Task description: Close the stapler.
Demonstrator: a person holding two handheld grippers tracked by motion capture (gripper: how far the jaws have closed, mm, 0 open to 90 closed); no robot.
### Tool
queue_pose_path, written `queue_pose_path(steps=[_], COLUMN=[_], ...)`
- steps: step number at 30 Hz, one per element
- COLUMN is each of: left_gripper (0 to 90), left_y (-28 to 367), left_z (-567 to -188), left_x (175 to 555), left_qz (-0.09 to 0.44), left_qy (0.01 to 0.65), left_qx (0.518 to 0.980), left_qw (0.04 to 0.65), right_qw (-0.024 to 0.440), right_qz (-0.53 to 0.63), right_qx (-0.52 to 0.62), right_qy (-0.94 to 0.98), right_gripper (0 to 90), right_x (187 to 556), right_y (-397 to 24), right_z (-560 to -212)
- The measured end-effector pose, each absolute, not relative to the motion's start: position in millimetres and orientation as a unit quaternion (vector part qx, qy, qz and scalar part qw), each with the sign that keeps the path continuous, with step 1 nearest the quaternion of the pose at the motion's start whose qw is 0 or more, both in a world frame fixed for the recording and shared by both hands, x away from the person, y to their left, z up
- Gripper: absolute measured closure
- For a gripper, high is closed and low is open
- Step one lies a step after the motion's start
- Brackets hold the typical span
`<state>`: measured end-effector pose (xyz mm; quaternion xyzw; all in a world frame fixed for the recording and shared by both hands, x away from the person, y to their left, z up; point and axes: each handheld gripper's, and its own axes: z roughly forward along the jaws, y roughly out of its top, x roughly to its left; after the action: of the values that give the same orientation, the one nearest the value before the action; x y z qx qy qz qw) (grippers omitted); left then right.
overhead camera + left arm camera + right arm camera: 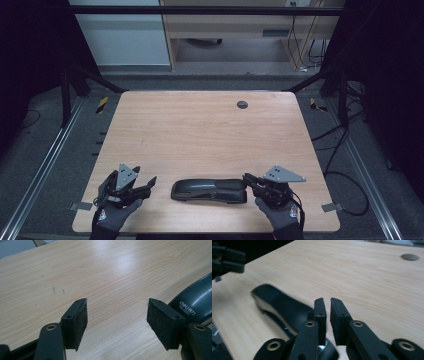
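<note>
A black stapler (209, 190) lies flat on the wooden table (200, 130), near the front edge, between my two grippers. My left gripper (148, 184) rests to its left, jaws wide open with bare wood between the pads. In the left gripper view (117, 315) the stapler's printed end (195, 297) sits just beyond the right pad (163, 322). My right gripper (247, 180) is at the stapler's right end. In the right gripper view (327, 307) its jaws stand a narrow slit apart with nothing between them, and the stapler (279, 305) stretches away to the left.
A round dark cable hole (242, 104) sits near the table's far edge, also visible in the right gripper view (409, 257). Metal rails and loose cables (345, 150) run along the floor beside the table. A wooden desk (225, 30) stands beyond.
</note>
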<state>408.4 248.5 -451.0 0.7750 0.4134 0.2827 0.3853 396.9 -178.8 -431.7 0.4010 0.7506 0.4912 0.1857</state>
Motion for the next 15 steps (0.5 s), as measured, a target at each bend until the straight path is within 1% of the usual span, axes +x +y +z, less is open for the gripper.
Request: queue_pose_path(steps=[4, 8, 11, 15], left_gripper=[32.4, 32.6, 36.5, 40.6], left_y=[252.3, 258.0, 262.6, 267.9], left_z=[-456.7, -461.0, -463.6, -466.8], left_x=[412.8, 417.3, 420.2, 423.6], left_qz=[0.277, 0.272, 0.267, 0.266], left_qy=[0.420, 0.430, 0.438, 0.448], left_qx=[0.777, 0.776, 0.775, 0.773], left_qw=[0.379, 0.372, 0.367, 0.361], right_qw=[0.206, 0.229, 0.236, 0.232], right_qz=[0.481, 0.458, 0.431, 0.396], right_qx=[0.427, 0.459, 0.479, 0.505], right_qy=[0.737, 0.726, 0.727, 0.731], right_gripper=[71.5, 54.9, 45.3, 40.2], right_x=[404.8, 415.3, 423.6, 431.7], right_y=[-196.5, -218.6, -233.7, -252.2], right_z=[-436.0, -447.1, -458.1, -472.7])
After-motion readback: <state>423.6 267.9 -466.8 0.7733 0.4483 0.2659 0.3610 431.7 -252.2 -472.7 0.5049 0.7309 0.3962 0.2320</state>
